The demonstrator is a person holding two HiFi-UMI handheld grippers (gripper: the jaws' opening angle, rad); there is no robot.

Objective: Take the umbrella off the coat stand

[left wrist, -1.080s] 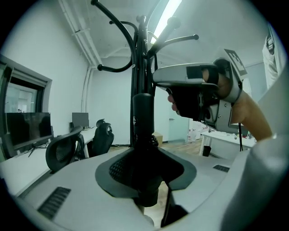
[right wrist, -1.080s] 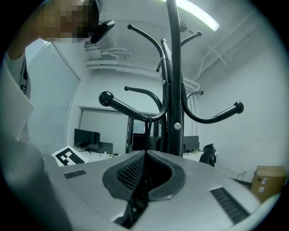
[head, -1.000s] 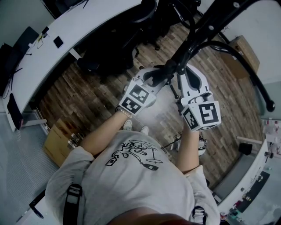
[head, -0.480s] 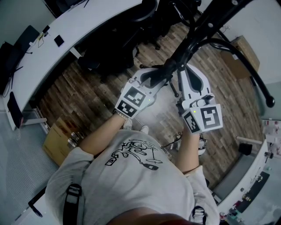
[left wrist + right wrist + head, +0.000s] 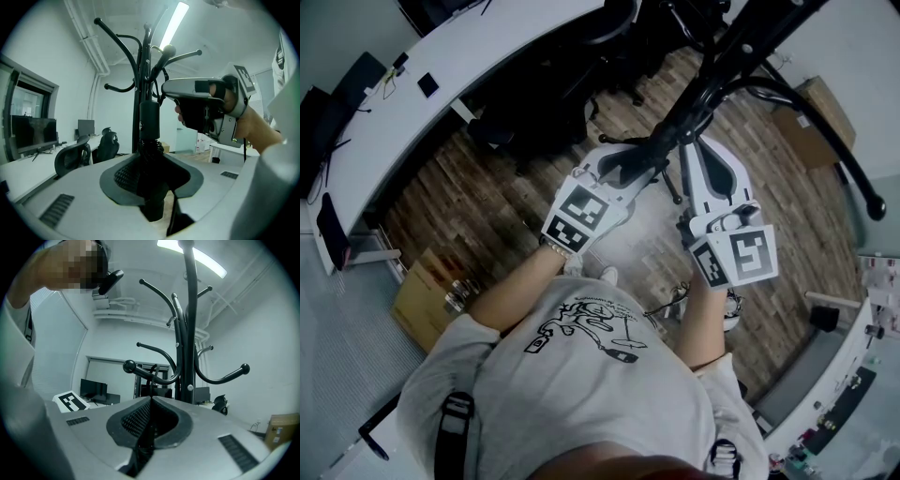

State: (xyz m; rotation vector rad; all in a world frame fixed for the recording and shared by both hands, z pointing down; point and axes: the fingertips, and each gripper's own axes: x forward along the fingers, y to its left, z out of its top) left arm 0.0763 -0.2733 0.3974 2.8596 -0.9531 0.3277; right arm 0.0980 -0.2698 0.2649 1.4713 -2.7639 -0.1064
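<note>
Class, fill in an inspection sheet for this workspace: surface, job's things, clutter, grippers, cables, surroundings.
surface: wooden floor
job's things: folded umbrella beside the coat stand
clutter: cardboard box on the floor
grippers: left gripper shut on the umbrella; right gripper shut on its strap
cables: what looks like a thin lead on the floor
surroundings: white desk, office chair

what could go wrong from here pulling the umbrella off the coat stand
1. The strap pinched in the right tongs appears looped over a ball-ended hook. Lifted too little, it could snag on that ball.
2. The left tongs clamp the umbrella right beside the coat stand pole. A sideways tug might rock or tip the stand.
</note>
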